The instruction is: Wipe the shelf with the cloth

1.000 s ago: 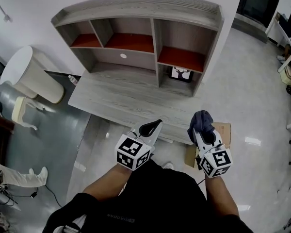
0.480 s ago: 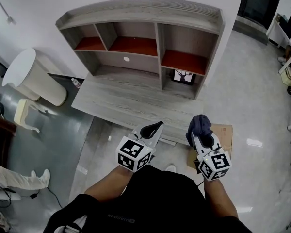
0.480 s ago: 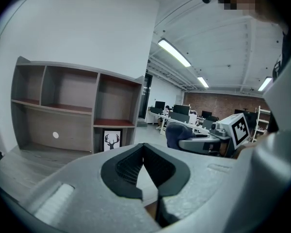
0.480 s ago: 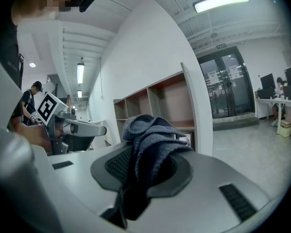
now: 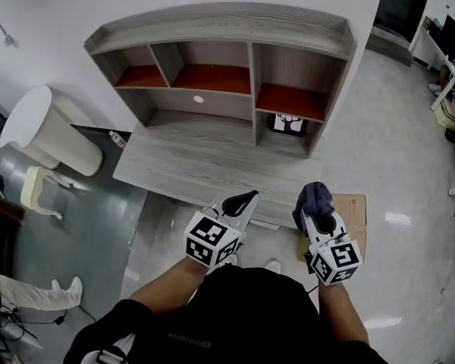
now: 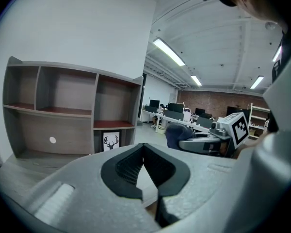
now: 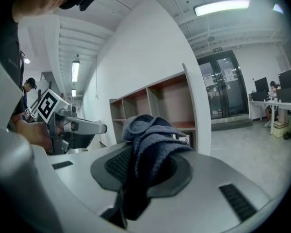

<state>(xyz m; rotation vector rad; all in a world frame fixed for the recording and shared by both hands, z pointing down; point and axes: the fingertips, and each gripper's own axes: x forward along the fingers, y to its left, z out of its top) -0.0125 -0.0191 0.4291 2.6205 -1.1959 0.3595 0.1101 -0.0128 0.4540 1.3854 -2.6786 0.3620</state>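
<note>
The grey wooden shelf unit (image 5: 220, 32) with red-brown boards stands on a grey desk top (image 5: 189, 165) against the wall. Both grippers hover over the floor just short of the desk's front edge. My right gripper (image 5: 316, 209) is shut on a bunched dark blue cloth (image 5: 314, 196), which bulges up between the jaws (image 7: 148, 140). My left gripper (image 5: 240, 200) is shut with nothing in it; its pads (image 6: 131, 166) meet at the tips. The shelf (image 6: 68, 106) fills the left of the left gripper view, its compartments bare.
A framed deer picture (image 5: 288, 124) stands in the lower right compartment. A white round bin (image 5: 38, 123) and a small bottle (image 5: 117, 137) are left of the desk. A cardboard box (image 5: 354, 211) lies on the floor by the right gripper. Someone's legs (image 5: 30, 290) show at lower left.
The shelf and desk sit a little lower in the head view. Both grippers keep their places before the desk edge, the cloth still held in the right one.
</note>
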